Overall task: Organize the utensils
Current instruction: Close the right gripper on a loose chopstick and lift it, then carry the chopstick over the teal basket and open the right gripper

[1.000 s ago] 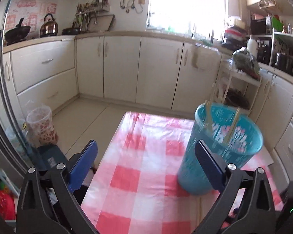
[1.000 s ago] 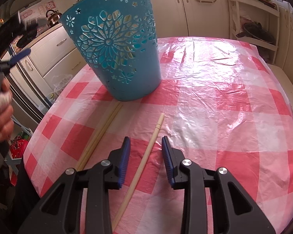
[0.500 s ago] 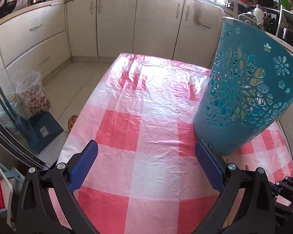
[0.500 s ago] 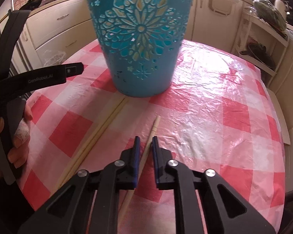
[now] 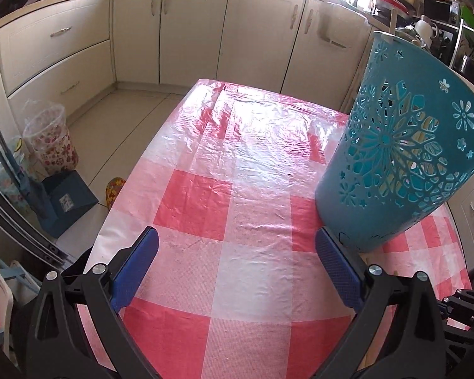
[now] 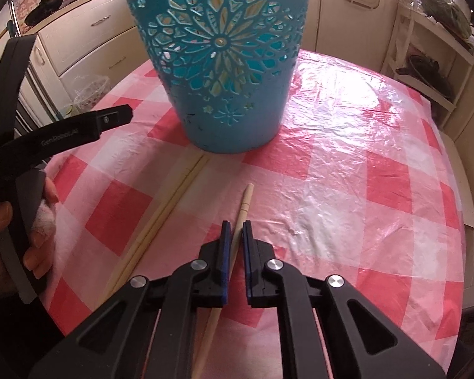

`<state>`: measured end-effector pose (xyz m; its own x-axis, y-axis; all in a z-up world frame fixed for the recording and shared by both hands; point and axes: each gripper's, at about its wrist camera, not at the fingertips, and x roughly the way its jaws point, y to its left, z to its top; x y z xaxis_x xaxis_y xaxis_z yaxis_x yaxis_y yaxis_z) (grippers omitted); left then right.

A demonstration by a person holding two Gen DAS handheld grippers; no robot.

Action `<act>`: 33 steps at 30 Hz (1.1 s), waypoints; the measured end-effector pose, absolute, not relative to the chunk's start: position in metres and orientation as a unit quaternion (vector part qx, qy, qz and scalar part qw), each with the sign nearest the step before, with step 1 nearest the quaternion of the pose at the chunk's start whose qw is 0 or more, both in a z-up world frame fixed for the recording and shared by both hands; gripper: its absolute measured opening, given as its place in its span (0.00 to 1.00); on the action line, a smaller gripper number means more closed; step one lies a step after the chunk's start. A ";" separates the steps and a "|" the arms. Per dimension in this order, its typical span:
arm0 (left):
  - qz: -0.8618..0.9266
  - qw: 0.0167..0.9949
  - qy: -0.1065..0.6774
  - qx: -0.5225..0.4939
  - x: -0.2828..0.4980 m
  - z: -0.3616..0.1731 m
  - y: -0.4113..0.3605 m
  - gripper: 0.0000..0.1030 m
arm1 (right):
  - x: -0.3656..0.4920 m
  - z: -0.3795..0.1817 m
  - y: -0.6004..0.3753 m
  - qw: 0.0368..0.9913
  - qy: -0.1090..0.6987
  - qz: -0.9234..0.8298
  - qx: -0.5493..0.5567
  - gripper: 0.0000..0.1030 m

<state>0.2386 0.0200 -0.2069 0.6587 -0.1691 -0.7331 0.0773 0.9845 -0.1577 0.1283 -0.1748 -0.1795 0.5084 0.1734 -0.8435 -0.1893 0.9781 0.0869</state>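
A teal cut-out basket [image 6: 221,63] stands on the red-and-white checked table [image 6: 363,173], with chopsticks showing through its holes. It also shows at the right in the left wrist view [image 5: 404,158]. A single wooden chopstick [image 6: 245,202] lies on the cloth, and my right gripper [image 6: 235,225] is closed around it, pads nearly touching its sides. A pair of chopsticks [image 6: 170,202] lies to its left, running under the basket's foot. My left gripper [image 5: 237,243] is wide open and empty, low over the table left of the basket.
The left gripper's body and the hand holding it [image 6: 31,189] sit at the table's left edge. Kitchen cabinets [image 5: 189,28] ring the room. A patterned bin [image 5: 50,139] and a blue box [image 5: 68,199] stand on the floor left of the table.
My right gripper has closed from open to gripping the single chopstick and moved nearer the basket. My left gripper has dropped low over the table, still open.
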 end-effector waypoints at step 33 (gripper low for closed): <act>-0.065 0.907 0.414 -0.049 0.240 -0.208 0.016 0.93 | 0.100 -0.024 -0.225 0.907 0.274 0.232 0.220 0.06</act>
<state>0.2400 0.0164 -0.2078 0.6489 -0.1574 -0.7444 0.0766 0.9869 -0.1418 0.0996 -0.2246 -0.0236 0.7428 0.5412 -0.3941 -0.3000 0.7953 0.5267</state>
